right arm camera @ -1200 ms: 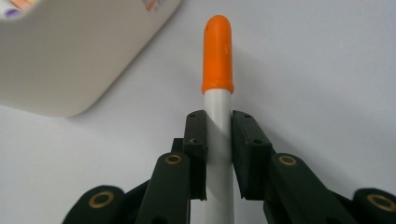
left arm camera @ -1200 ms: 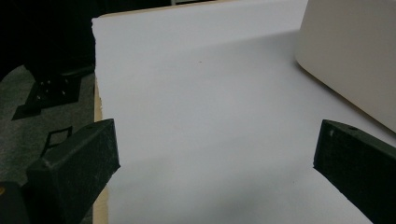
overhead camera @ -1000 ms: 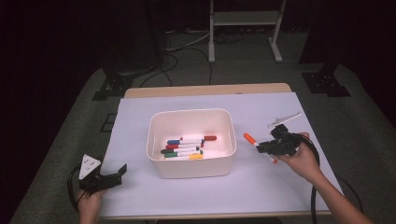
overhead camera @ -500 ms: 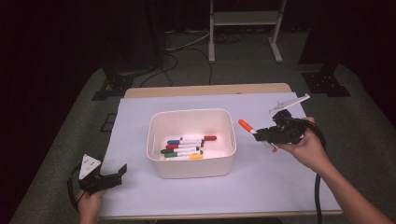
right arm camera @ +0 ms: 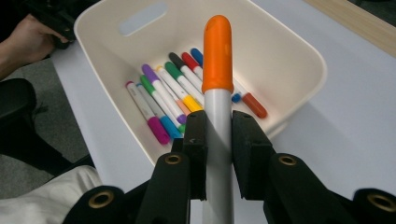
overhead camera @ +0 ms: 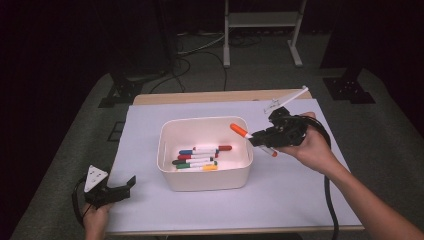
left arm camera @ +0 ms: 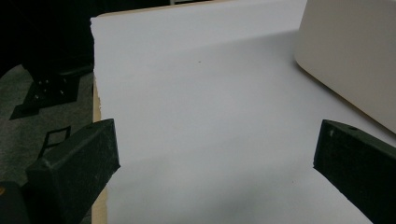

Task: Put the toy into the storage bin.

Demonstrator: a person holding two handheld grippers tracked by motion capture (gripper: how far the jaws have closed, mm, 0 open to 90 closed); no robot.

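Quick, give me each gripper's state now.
Left gripper: open, empty, over the white sheet.
Right gripper: shut on the orange-capped white marker.

Table: light wood top, middle of the frame, its far edge bare. White sheet: covers nearly the whole top. Floor: grey carpet, showing to left and right of the table. Rack: white metal legs and shelf, upper centre. Cables: loose on the floor, upper centre left. Stand bases: black, one at the table's far left corner, one at upper right. Backdrop: dark, upper corners unlit. Light: falls on the table from above.
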